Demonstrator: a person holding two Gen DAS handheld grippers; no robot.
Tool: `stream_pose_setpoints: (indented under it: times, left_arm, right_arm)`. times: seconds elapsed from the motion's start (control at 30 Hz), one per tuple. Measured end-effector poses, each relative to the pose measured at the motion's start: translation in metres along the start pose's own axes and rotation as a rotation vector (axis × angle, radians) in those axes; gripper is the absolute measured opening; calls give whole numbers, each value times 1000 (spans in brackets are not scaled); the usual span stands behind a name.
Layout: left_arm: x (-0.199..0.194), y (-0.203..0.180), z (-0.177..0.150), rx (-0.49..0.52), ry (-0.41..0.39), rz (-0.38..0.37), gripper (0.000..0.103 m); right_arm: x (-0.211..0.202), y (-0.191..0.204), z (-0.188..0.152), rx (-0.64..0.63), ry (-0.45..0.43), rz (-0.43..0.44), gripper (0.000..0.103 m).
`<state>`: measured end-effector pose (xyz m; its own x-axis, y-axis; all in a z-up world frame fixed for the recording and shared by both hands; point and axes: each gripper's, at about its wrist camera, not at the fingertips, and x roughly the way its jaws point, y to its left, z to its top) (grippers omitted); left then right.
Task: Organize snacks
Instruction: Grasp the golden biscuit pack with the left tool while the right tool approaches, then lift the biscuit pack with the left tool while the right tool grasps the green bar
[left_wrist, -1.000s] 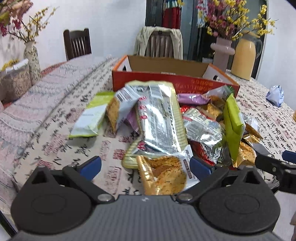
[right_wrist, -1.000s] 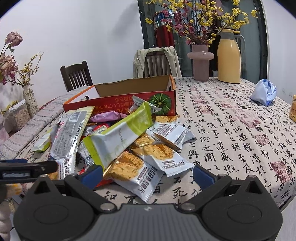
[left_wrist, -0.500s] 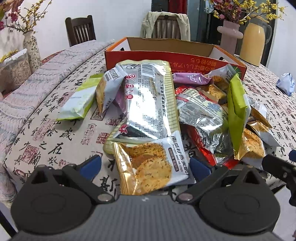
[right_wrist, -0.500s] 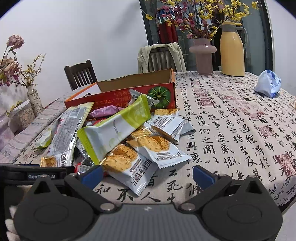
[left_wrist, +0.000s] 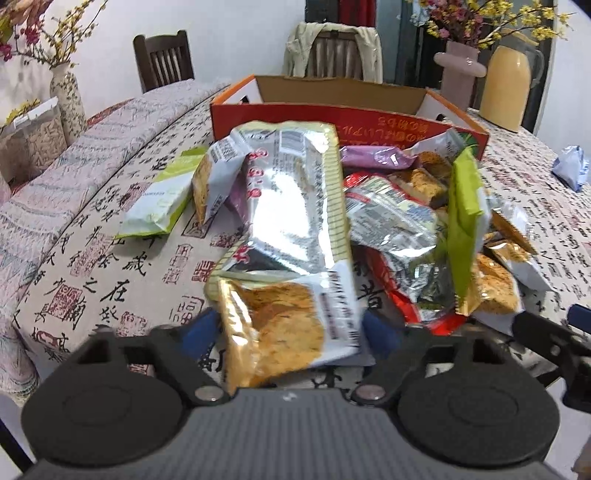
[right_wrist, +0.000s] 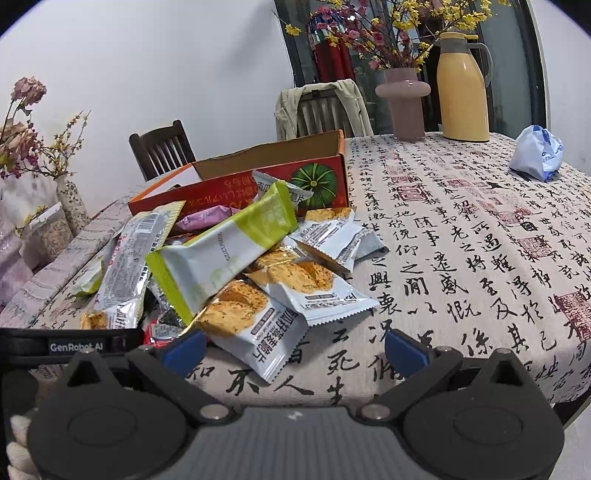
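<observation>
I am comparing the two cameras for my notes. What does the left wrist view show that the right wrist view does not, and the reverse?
Only the left wrist view shows the left gripper, open around a cracker packet, and the red foil packet.

Only the right wrist view shows the right gripper, open, with a cracker packet between its fingers.

Both show the orange box, the yellow jug, the pink vase and the green-and-white packet.

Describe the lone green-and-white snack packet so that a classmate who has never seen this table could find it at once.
Start at the red cardboard box on the calligraphy tablecloth; the snack pile lies in front of it. Left of the pile, a green-and-white packet lies flat on the cloth. Unlike the other green-and-white packet, propped up within the pile, nothing rests on it.
</observation>
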<state>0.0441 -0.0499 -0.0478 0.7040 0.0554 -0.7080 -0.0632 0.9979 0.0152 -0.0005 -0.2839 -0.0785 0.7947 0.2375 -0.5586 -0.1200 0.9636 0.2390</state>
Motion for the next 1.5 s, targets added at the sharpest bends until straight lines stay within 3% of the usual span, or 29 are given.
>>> stream_pose_setpoints:
  times: [0.37, 0.77, 1.03, 1.23, 1.5]
  left_arm:
    - [-9, 6, -2, 10, -19, -53, 56]
    - [-24, 17, 2, 9, -90, -73, 56]
    - [-32, 31, 18, 4, -158, -74, 56]
    - [-29, 38, 35, 5, -193, -81, 56]
    - [-17, 48, 53, 18, -203, -98, 56]
  right_arm:
    - [1, 3, -1, -7, 4, -3, 103]
    - [2, 4, 0, -13, 0, -14, 103]
    - [-9, 17, 26, -45, -87, -15, 103]
    - [7, 44, 67, -74, -102, 5, 92]
    - [74, 52, 95, -30, 130, -53, 65]
